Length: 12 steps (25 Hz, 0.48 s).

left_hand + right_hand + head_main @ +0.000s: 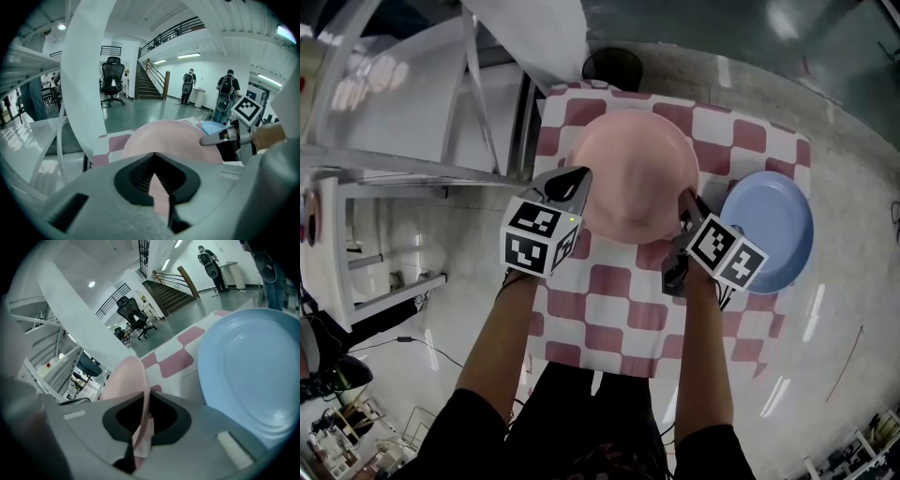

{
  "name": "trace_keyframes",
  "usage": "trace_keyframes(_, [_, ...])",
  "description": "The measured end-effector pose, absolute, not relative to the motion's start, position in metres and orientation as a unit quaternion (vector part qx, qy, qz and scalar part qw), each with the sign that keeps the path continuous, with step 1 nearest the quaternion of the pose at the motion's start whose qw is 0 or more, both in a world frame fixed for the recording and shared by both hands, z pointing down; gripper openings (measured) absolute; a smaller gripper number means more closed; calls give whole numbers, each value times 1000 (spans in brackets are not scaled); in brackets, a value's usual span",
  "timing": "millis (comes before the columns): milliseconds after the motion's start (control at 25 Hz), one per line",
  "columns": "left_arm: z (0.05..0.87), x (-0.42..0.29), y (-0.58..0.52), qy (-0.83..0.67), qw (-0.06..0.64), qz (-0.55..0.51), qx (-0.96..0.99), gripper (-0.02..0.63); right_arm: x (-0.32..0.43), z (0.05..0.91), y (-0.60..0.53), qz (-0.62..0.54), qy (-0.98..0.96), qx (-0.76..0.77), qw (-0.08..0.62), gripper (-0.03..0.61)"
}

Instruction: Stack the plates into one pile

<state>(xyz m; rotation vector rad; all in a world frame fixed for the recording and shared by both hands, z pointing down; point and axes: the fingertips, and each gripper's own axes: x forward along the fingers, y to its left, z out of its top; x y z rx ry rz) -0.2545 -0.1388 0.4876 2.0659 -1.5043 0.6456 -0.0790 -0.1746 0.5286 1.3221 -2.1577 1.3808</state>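
Stacking not yet complete. The left gripper [572,181] and right gripper [686,202] are each clamped on an opposite rim of the pink plate [637,169], which sits between them over the checked cloth [609,309]. The blue plate [773,230] lies separately, just outboard of the right gripper, so the pile is apparently still to be formed.

Pink plate [633,173]: round, plain, matte. It sits over the middle of the red-and-white checked table [609,309], towards the far side. Its left rim is pinched in the left gripper [577,178] and its right rim is clamped in the right gripper [684,202]. Which face is up is unclear.

Blue plate [769,230]: round, pale blue, well and raised rim showing, face up. It lies flat at the table's right edge, just right of the pink plate, not touching it and not gripped.
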Motion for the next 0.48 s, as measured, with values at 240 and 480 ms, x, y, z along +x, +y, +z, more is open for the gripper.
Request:
trace_keyframes(240, [485,-243,-139,-547,247,241,763,-3,-64,520,-175,485,-737,458,107,31])
trace_keyframes(480, [476,-222,-145,-537,235,243,773,-3,-43,509,-173,491,-732,465,85,31])
